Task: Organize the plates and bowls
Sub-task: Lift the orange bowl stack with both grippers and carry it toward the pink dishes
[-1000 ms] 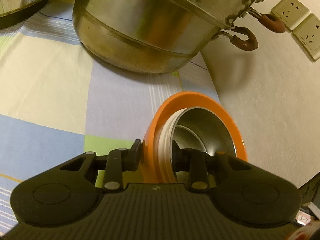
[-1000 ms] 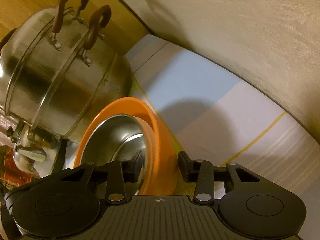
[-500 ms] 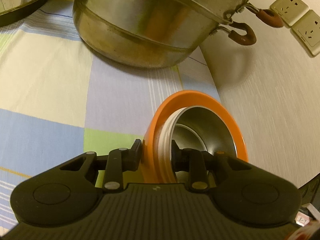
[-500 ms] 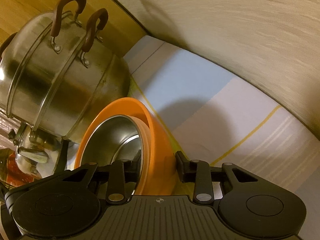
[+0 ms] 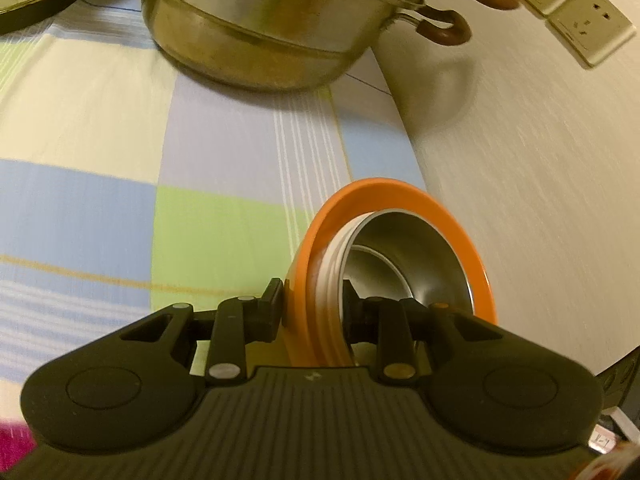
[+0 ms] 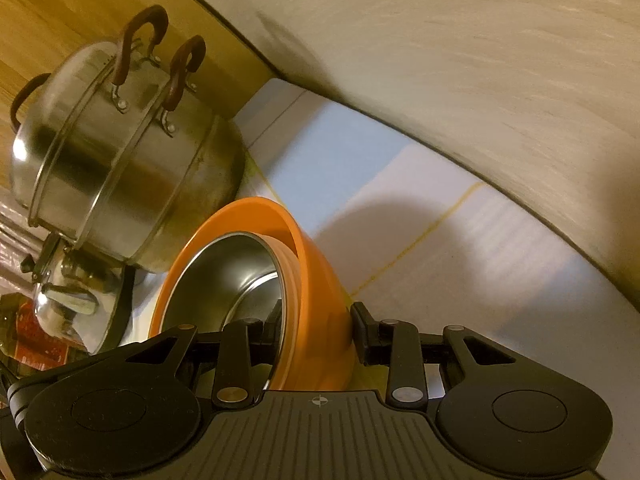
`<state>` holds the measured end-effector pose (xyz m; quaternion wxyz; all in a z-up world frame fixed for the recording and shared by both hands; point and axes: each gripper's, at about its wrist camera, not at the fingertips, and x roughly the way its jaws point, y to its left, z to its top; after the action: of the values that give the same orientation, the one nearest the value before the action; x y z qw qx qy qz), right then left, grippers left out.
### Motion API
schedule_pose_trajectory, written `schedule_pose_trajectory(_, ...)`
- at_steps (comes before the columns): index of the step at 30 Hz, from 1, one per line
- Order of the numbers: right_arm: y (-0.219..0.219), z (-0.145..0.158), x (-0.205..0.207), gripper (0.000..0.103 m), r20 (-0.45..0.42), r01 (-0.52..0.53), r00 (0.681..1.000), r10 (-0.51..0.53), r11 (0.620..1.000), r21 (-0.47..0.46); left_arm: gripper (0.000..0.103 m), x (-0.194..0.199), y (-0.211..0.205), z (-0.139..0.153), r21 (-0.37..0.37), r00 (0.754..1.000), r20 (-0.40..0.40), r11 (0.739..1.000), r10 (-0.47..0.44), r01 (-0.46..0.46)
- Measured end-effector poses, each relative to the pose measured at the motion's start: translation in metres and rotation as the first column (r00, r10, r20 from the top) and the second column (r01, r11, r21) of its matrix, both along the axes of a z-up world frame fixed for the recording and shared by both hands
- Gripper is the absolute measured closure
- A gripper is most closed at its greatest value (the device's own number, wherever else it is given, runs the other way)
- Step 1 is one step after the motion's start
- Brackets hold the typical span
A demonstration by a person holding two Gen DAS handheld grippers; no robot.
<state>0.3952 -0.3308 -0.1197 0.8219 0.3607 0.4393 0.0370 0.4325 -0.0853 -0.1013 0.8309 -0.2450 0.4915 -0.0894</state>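
Left tongs (image 5: 311,306) clamped on bowls (image 5: 400,248) rim | right tongs (image 6: 316,330) clamped on opposite rim | nested stack tilted above table (image 5: 100,120), pot (image 5: 260,20) at 12 | stacking done, set-down pending.

No text is legible: print on the red package (image 6: 38,344) and the white tag (image 5: 604,440) is too blurred to read.

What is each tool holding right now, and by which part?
Both the left tool and the right tool clamp the orange bowl's rim wall, with a steel bowl nested inside.
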Motion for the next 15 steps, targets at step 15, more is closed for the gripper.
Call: schedule_pose_trajectory(15, -0.021, 0.043, -0.08, 0.07, 0.018, 0.028, 0.999, -0.028, 1.0, 0.013, 0.077, -0.077, -0.02, 0.038, 0.019, 0.998, 0.04, 0.999, -0.049, 0.049)
